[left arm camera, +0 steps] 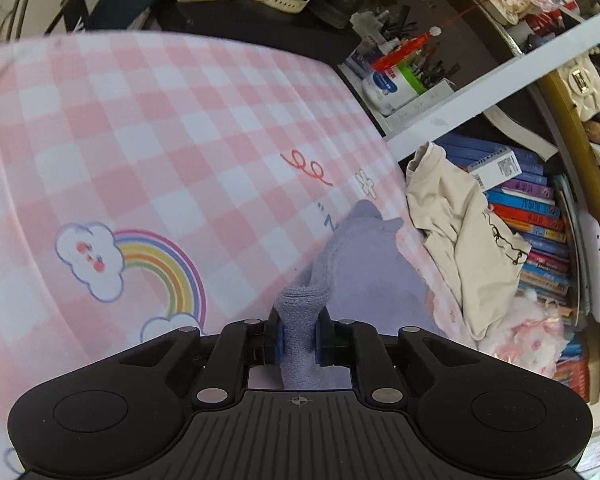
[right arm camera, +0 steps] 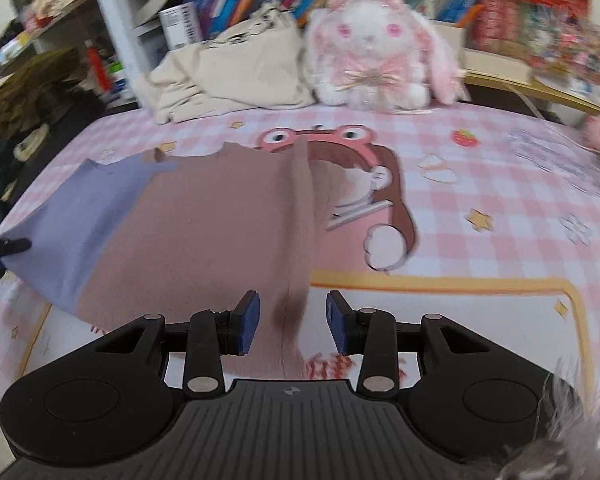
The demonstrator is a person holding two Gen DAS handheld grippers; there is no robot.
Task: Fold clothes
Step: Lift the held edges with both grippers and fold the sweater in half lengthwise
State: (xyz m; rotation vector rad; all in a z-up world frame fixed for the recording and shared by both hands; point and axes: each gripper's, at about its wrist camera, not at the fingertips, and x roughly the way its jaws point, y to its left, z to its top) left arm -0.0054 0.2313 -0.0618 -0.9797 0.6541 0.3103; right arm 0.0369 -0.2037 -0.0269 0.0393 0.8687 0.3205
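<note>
Garment (right arm camera: 188, 232) is a soft knit, two colours: dusty brown-pink main panel, lavender panel on the side away from the plush rabbit (right arm camera: 374, 56). In the left wrist view only the lavender part (left arm camera: 364, 256) shows. It lies mostly flat on the pink checked cloth (right arm camera: 500, 200), partly covering the printed frog-hat cartoon girl. Right edge of the brown panel is a straight fold line.

Long axis runs from the right gripper (right arm camera: 292, 326) toward the rabbit; far end, with a notched ragged-looking edge, points at the rabbit and the beige garment (right arm camera: 228, 76) just beside it.

Left gripper (left arm camera: 300, 338): jaws pinching a bunched lavender roll, which rises off the cloth.

Right gripper: jaws spread, brown edge lying between the pads, neither pad visibly touching it.
</note>
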